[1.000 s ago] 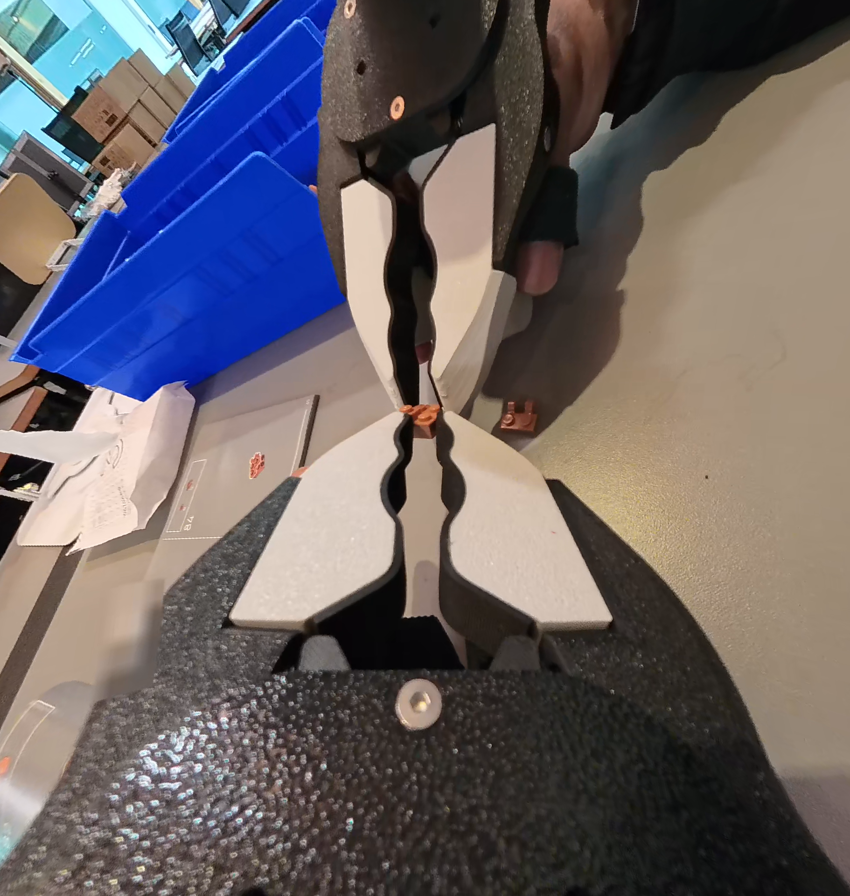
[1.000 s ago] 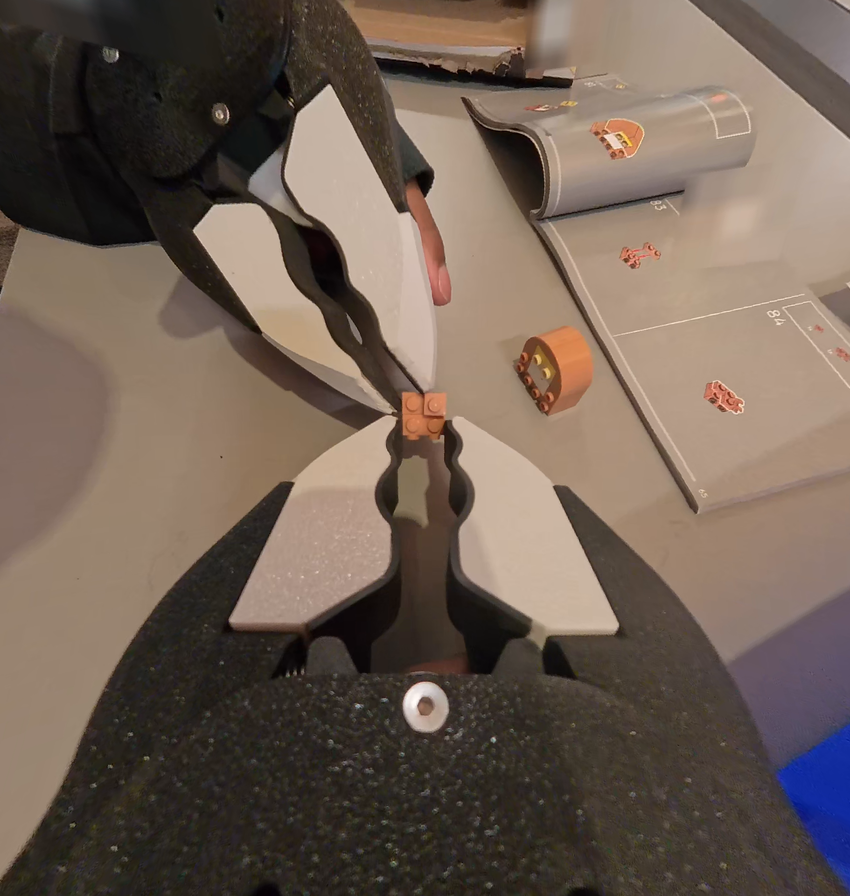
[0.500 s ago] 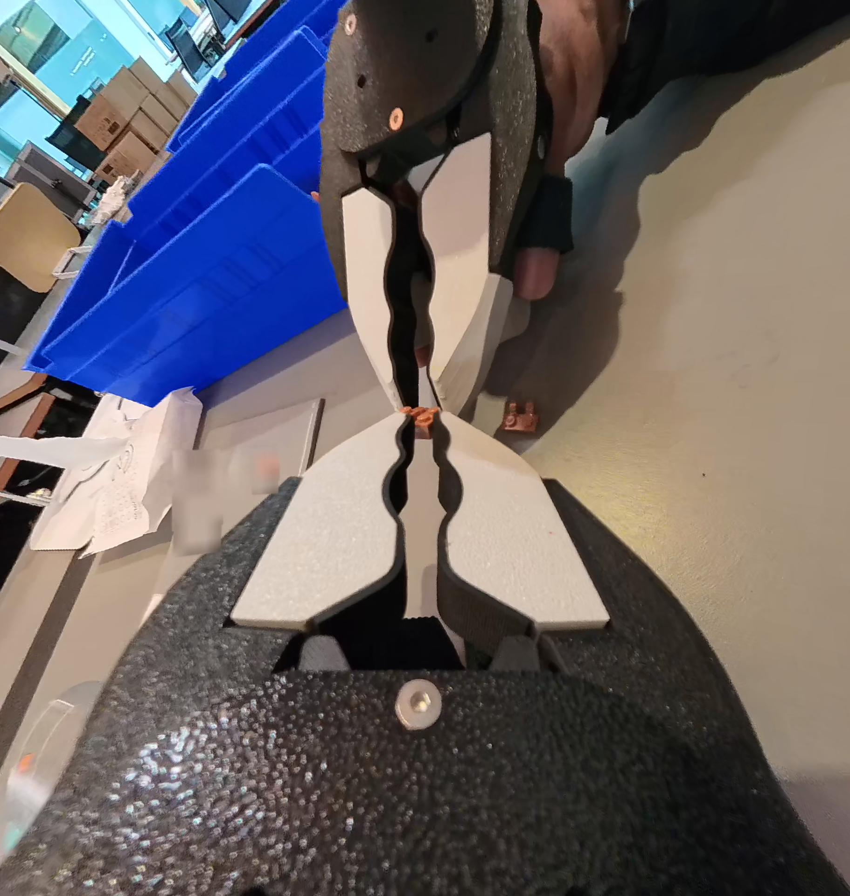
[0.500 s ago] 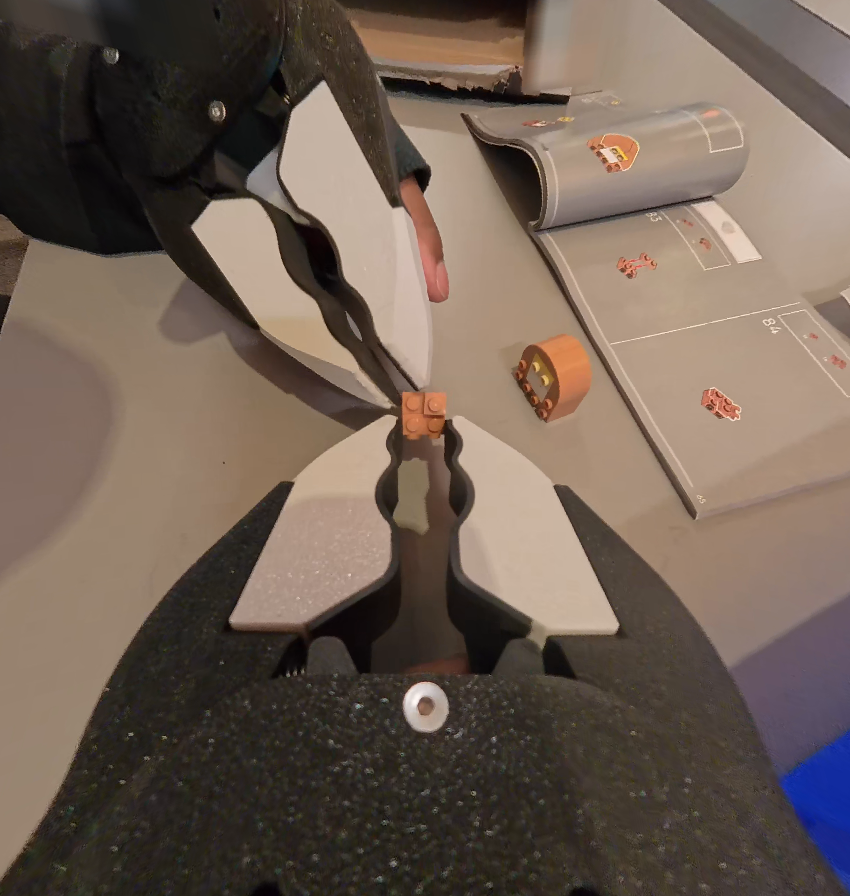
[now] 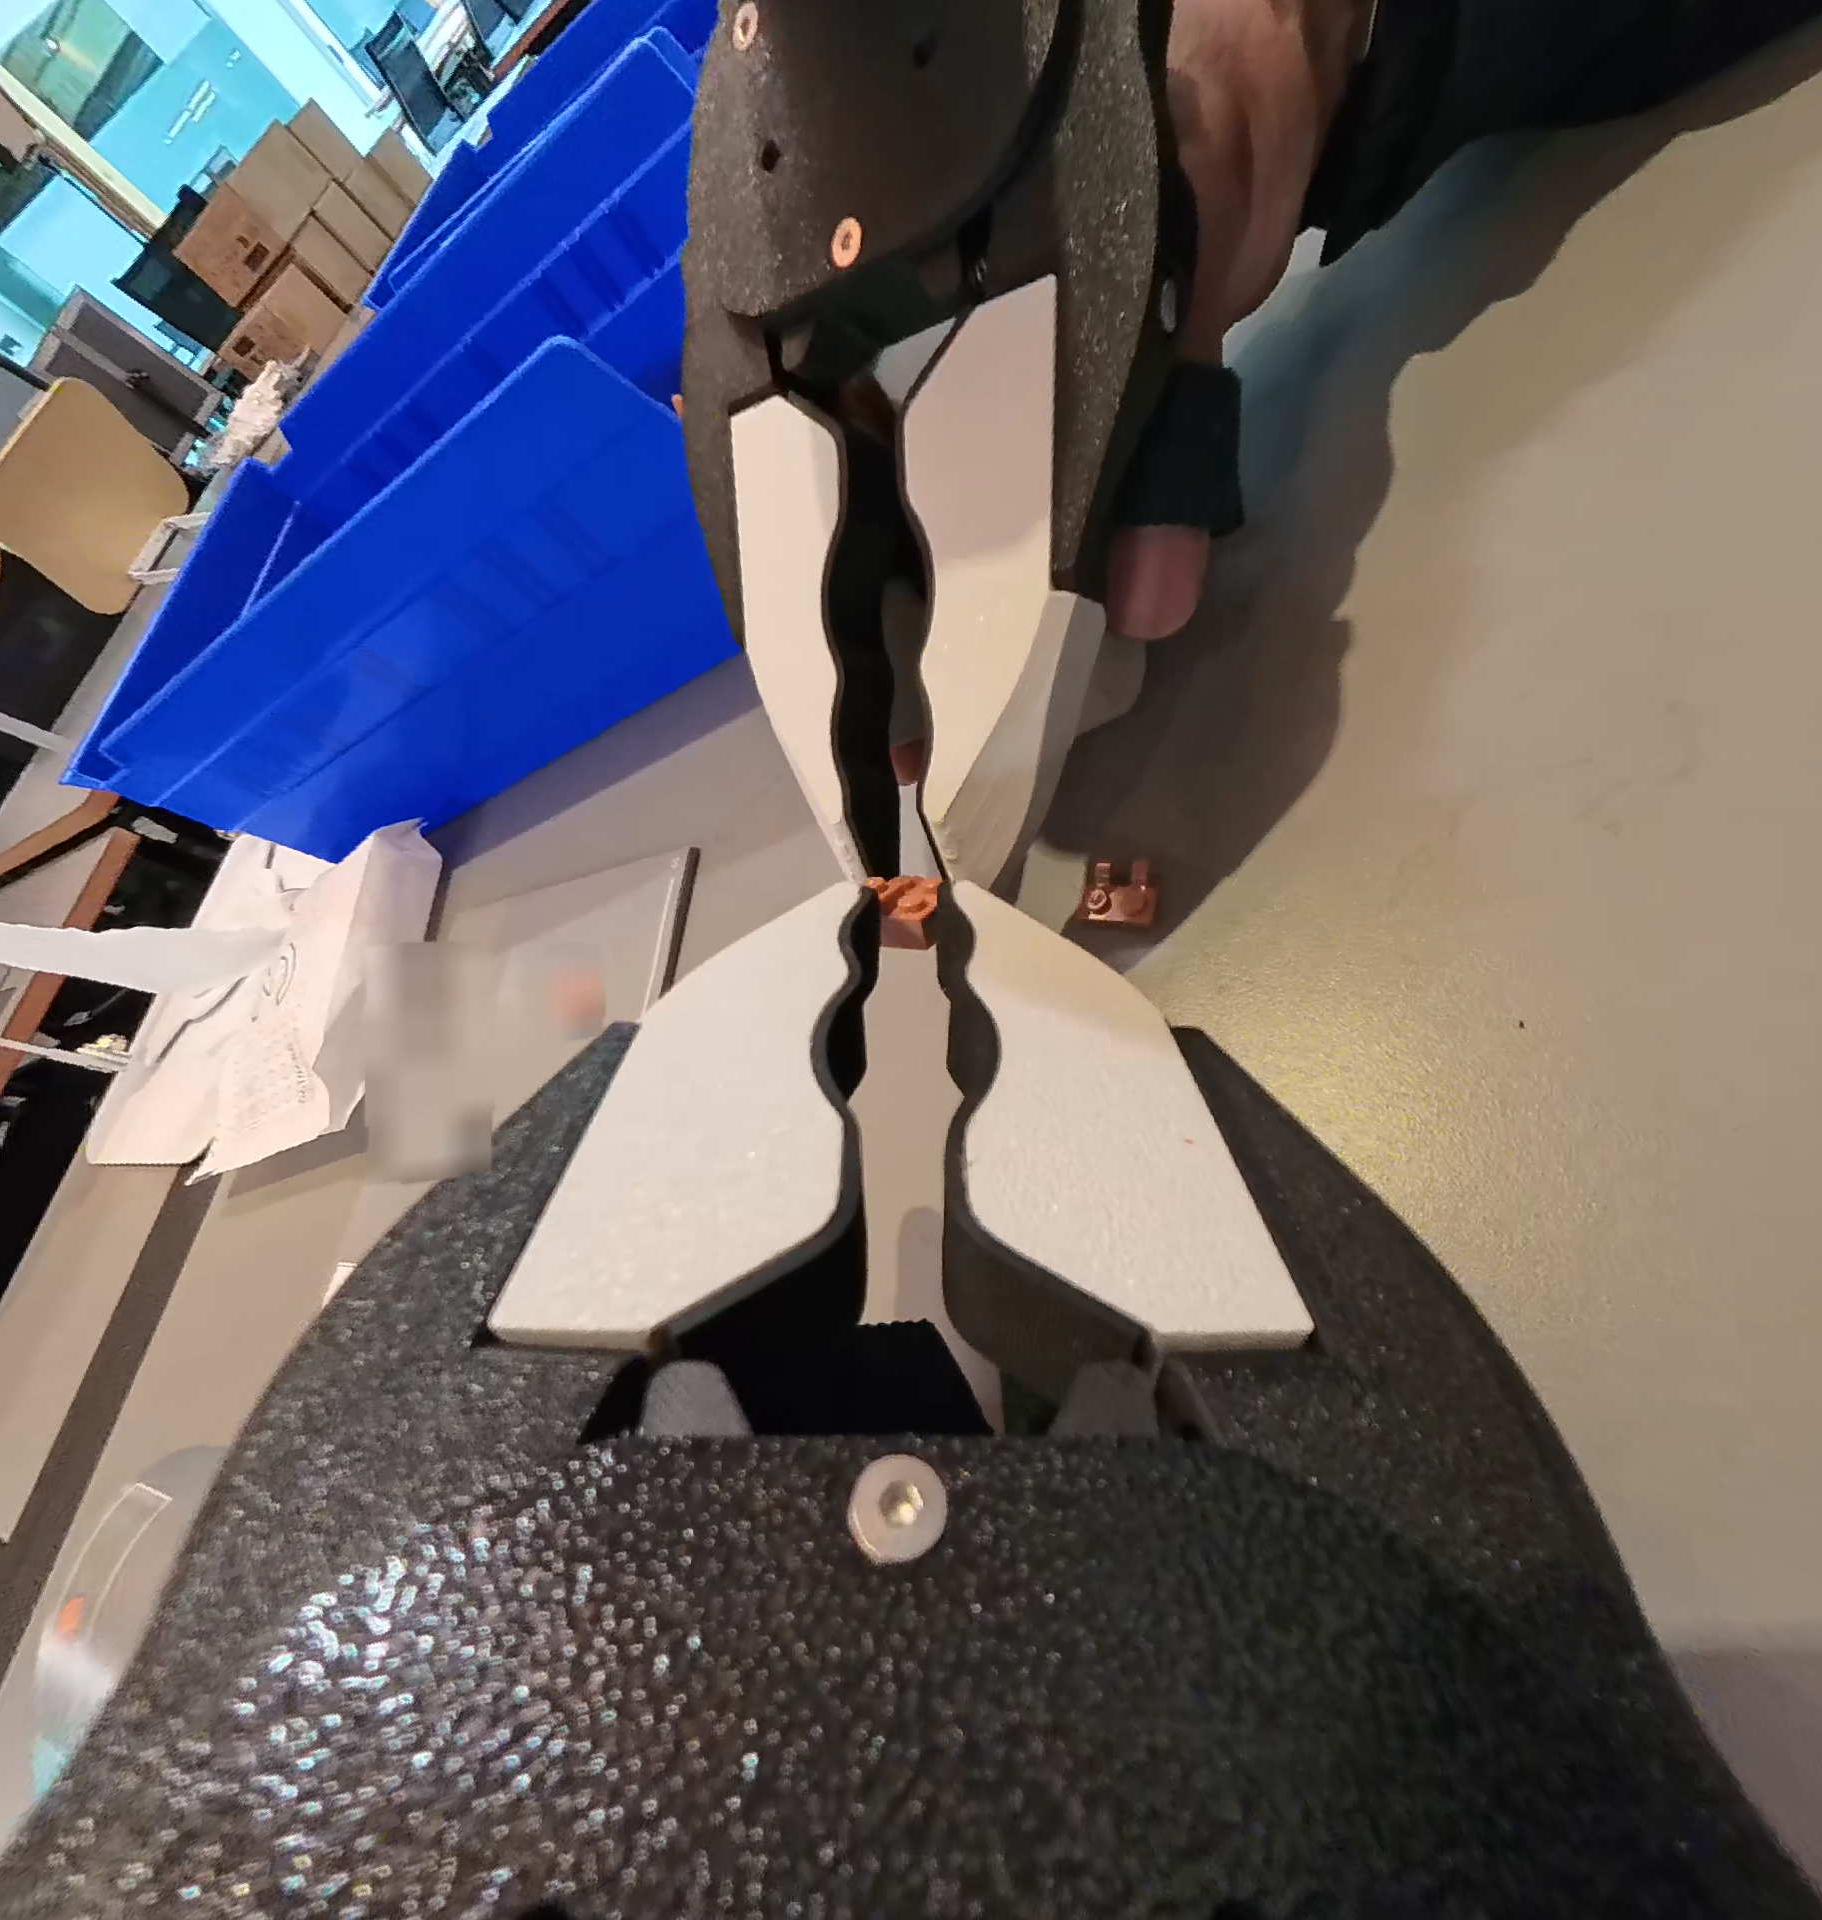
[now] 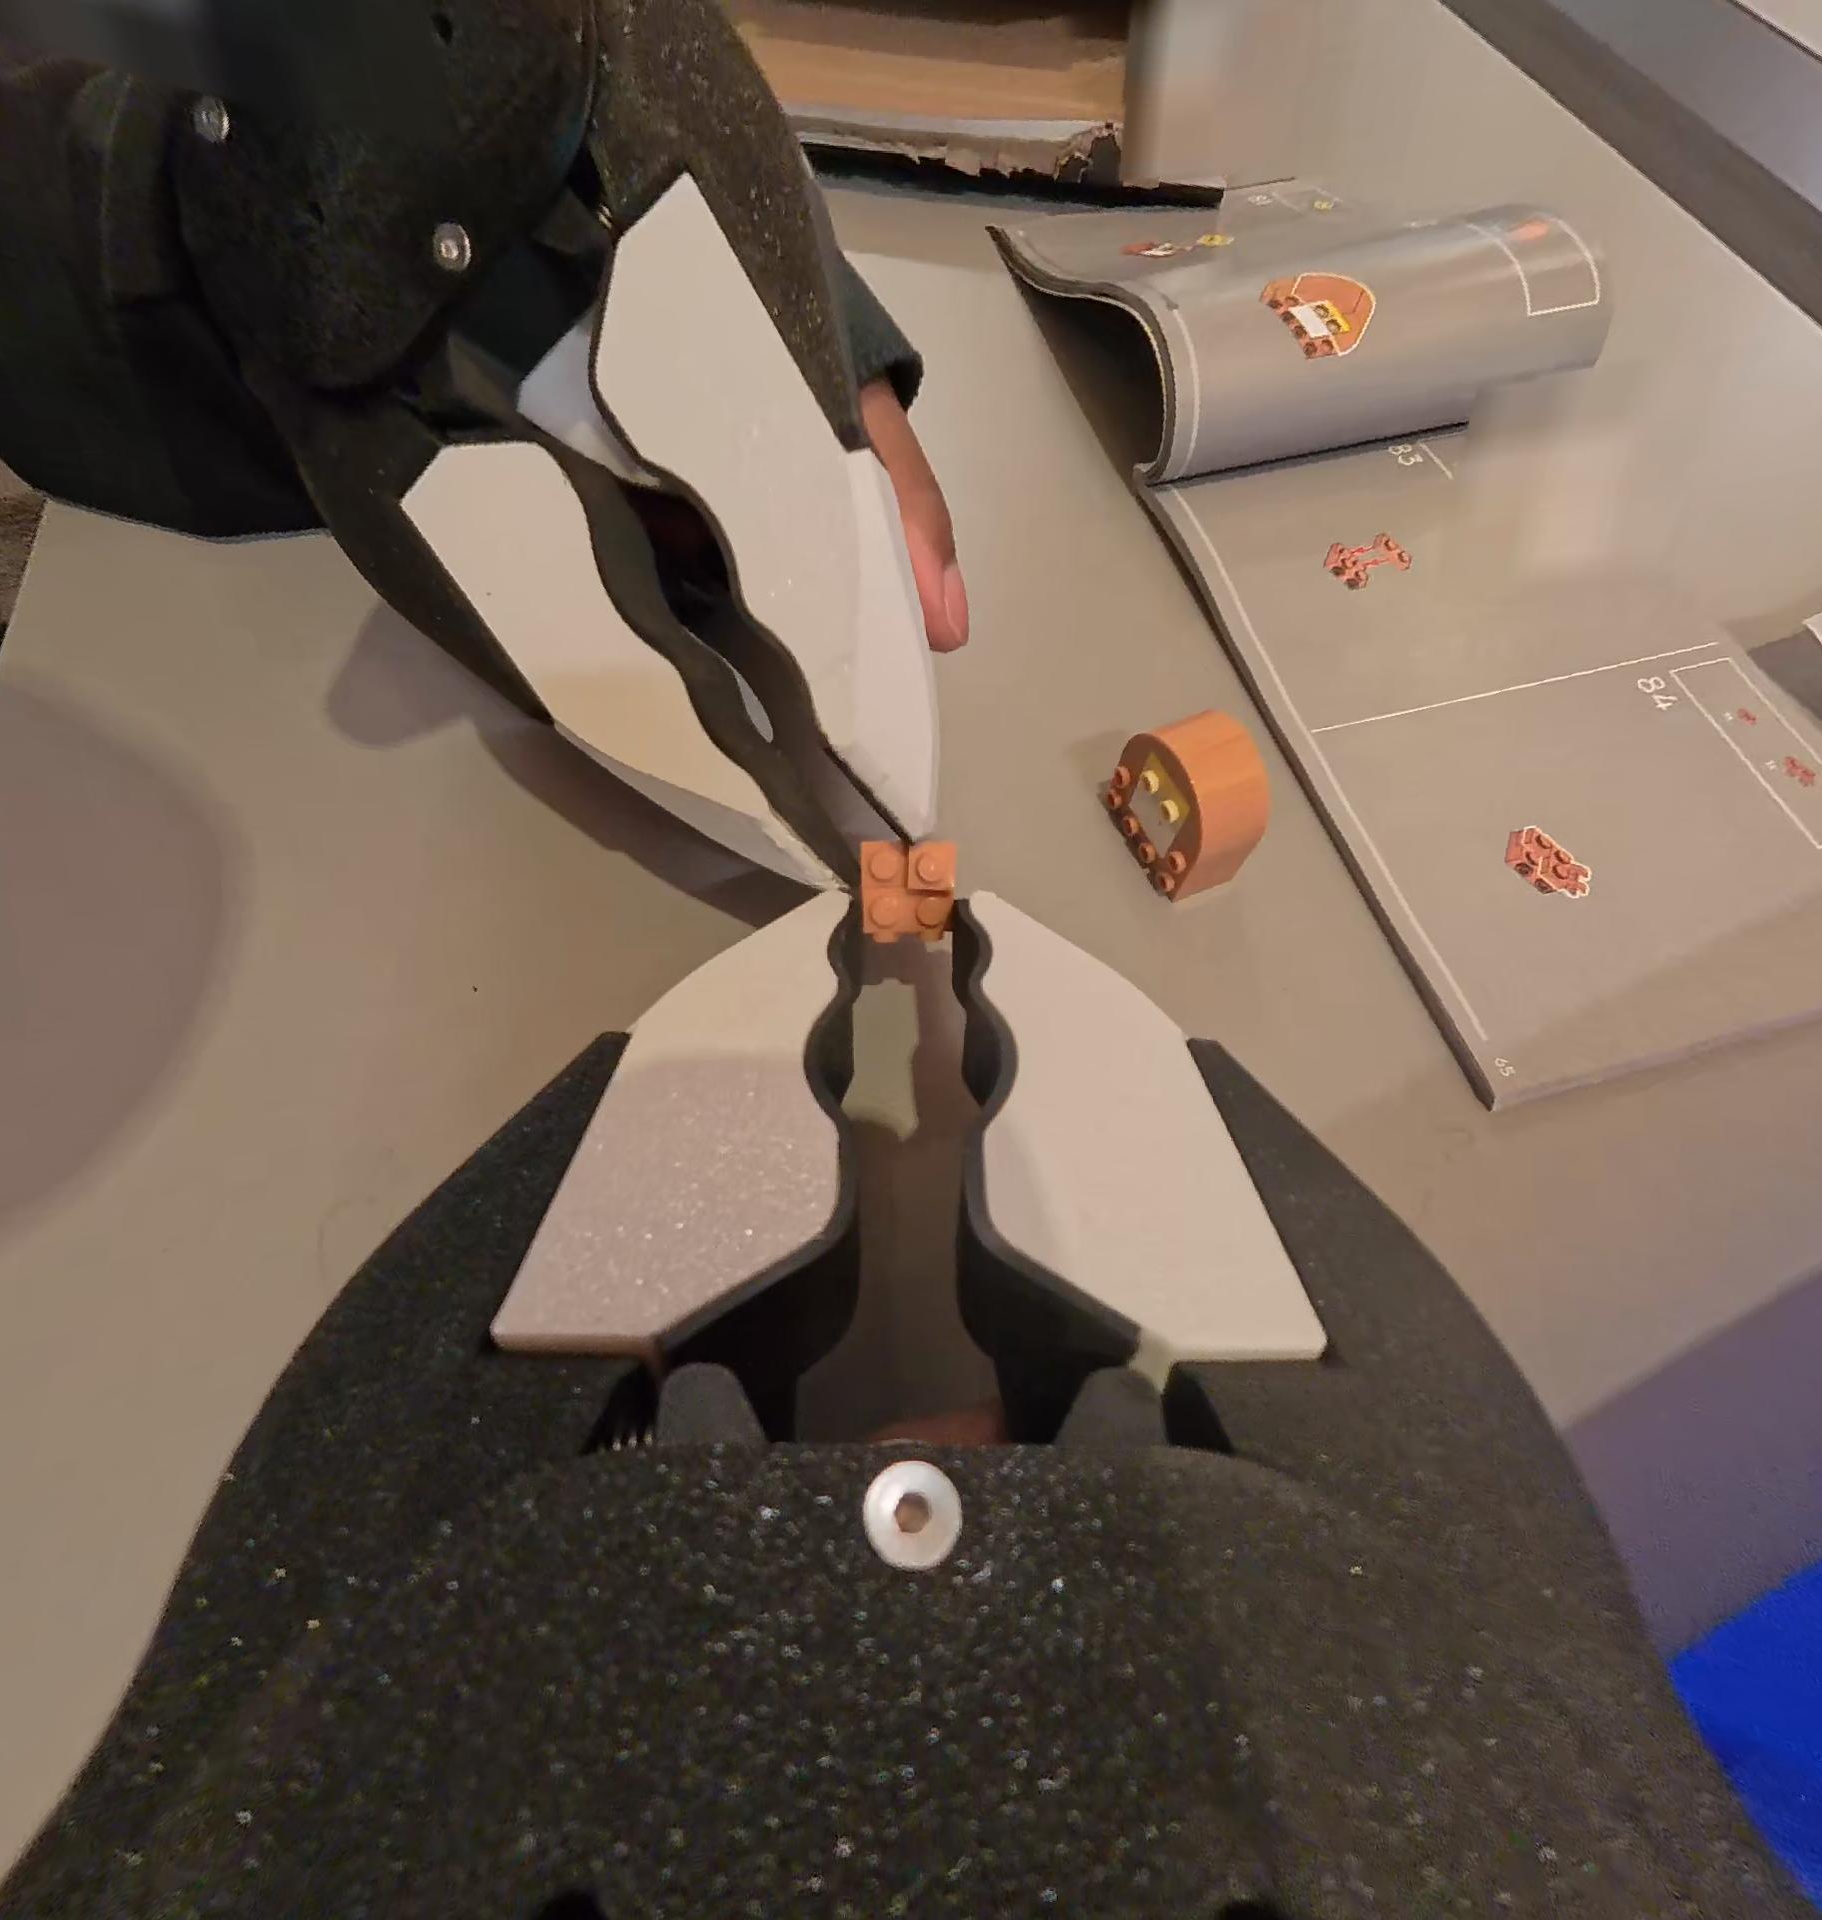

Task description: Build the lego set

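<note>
A small orange-brown studded brick assembly (image 6: 908, 891), a square plate with a smaller piece pressed onto one corner, is held up above a grey table (image 6: 263, 987), caught between the tips of two hand-held grippers that meet nose to nose. The right gripper (image 6: 908, 928) has its two pale fingers clenched on the plate, one pad against each side edge. The left gripper (image 5: 905, 914), coming in from the opposite side and tilted, has its fingertips narrowed onto the far part of the same assembly; its tips touch the brick, but I cannot tell for certain how firmly both pads press. A person's bare fingertip (image 6: 938, 582) pokes out beside the left gripper's black body. On the table just past the meeting point lies a small dark brown clip-like plate (image 5: 1120, 891), apart from both grippers. To the right gripper's right sits a rounded orange-brown brick build (image 6: 1187, 816) with yellow studs showing inside, lying on its side. Beyond that is an open grey instruction booklet (image 6: 1509, 831), one page curled over. Farther off stand a row of blue plastic bins (image 5: 419, 582), with crumpled white paper (image 5: 252, 1008) lying near them.
</note>
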A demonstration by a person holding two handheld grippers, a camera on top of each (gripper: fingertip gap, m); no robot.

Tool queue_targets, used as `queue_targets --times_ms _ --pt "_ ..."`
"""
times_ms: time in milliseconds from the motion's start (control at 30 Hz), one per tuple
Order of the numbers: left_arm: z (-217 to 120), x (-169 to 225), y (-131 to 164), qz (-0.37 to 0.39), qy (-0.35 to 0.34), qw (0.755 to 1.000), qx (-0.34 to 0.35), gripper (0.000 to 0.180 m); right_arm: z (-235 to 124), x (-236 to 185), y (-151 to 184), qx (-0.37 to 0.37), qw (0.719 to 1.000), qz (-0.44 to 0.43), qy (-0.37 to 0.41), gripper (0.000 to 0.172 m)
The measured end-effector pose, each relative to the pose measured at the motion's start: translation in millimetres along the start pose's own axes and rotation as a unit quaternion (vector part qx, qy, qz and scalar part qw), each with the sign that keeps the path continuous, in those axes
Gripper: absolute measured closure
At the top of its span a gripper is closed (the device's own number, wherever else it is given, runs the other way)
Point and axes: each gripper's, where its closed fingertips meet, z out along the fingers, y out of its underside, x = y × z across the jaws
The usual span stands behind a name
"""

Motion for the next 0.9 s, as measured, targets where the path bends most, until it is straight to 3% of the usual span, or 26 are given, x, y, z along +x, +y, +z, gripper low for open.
queue_targets --times_ms 400,900 --pt "0.7 0.5 1.1 0.000 0.001 1.000 -0.001 0.171 0.7 0.0 0.7 -0.004 1.000 -0.001 0.001 0.156" --pt "-0.2 3.0 3.2 0.051 -0.004 0.998 -0.019 0.176 1.7 -0.2 0.7 -0.005 1.000 -0.005 0.005 0.156"
